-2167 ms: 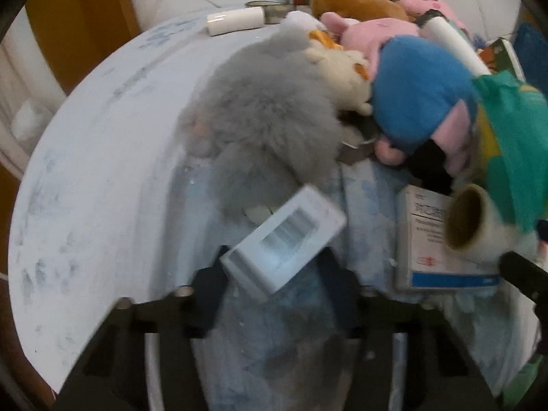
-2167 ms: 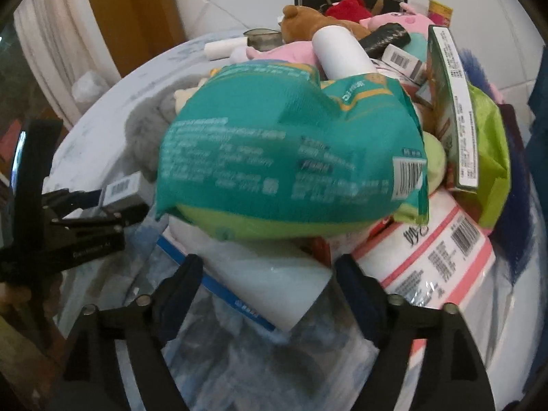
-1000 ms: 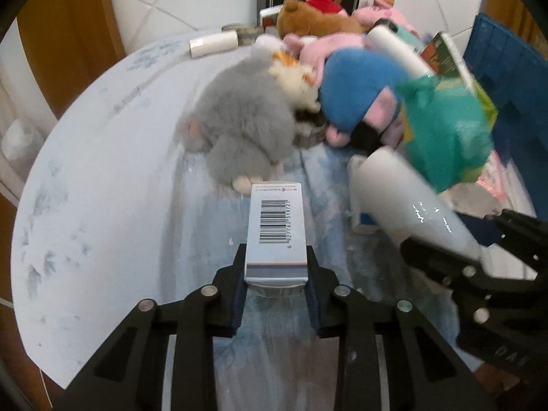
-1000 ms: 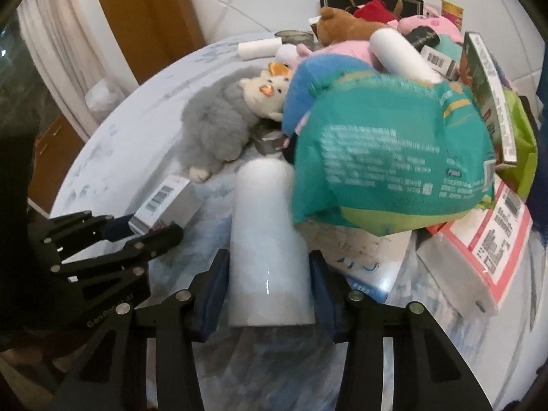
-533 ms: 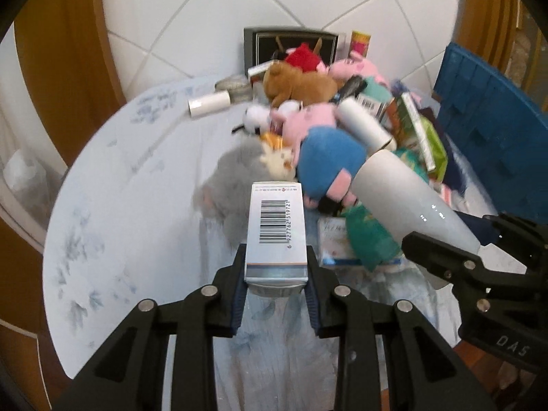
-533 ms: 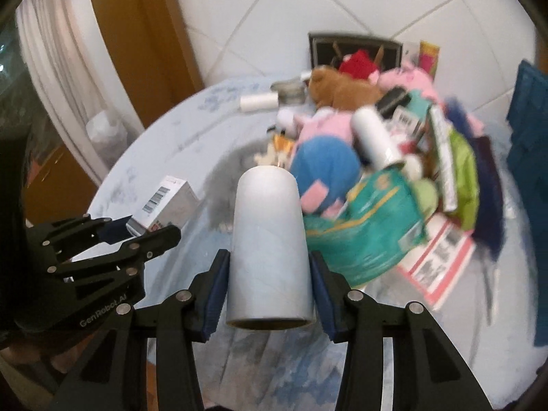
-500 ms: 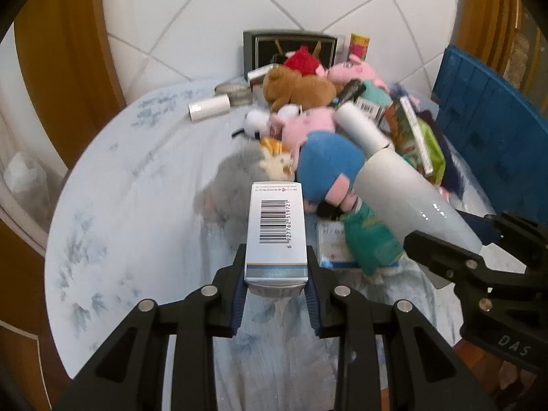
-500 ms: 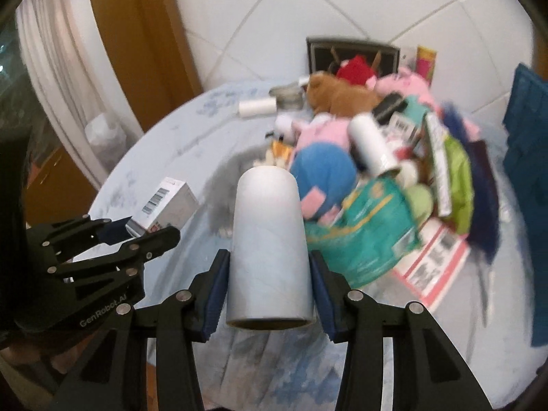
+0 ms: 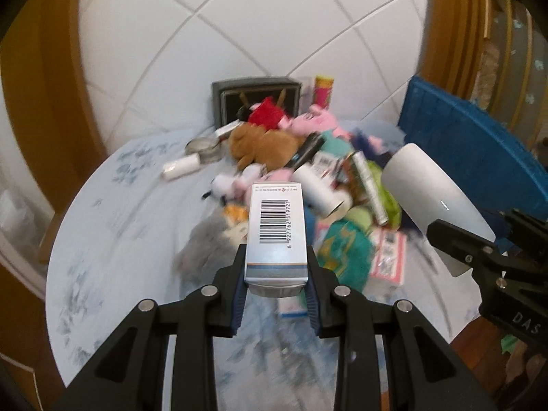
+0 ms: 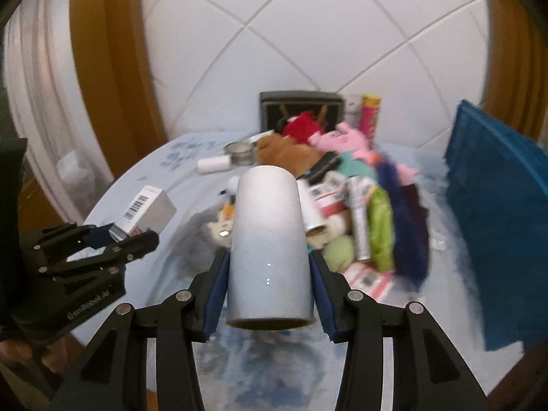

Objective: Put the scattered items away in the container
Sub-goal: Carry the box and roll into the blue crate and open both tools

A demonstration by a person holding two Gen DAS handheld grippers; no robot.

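My left gripper (image 9: 276, 284) is shut on a small white box (image 9: 276, 233) with a barcode, held high above the table. My right gripper (image 10: 269, 294) is shut on a white paper roll (image 10: 269, 243), also lifted; that roll (image 9: 431, 191) shows at the right of the left wrist view, and the box (image 10: 147, 210) at the left of the right wrist view. Below lies a pile of items: a brown plush (image 9: 260, 145), pink plush (image 10: 346, 140), grey plush (image 9: 205, 243), a teal packet (image 9: 346, 250). The blue crate (image 10: 496, 202) stands at the right.
The round table (image 9: 113, 212) has a pale blue cloth. A small white roll (image 9: 181, 167) and a tin (image 9: 203, 147) lie at the back left. A dark framed box (image 9: 257, 97) stands against the tiled wall. A hand (image 10: 20, 352) holds the left gripper.
Both grippers have risen and drawn back from the pile, carrying the box and the roll. The pile now looks smaller and farther, and more of the blue crate shows.
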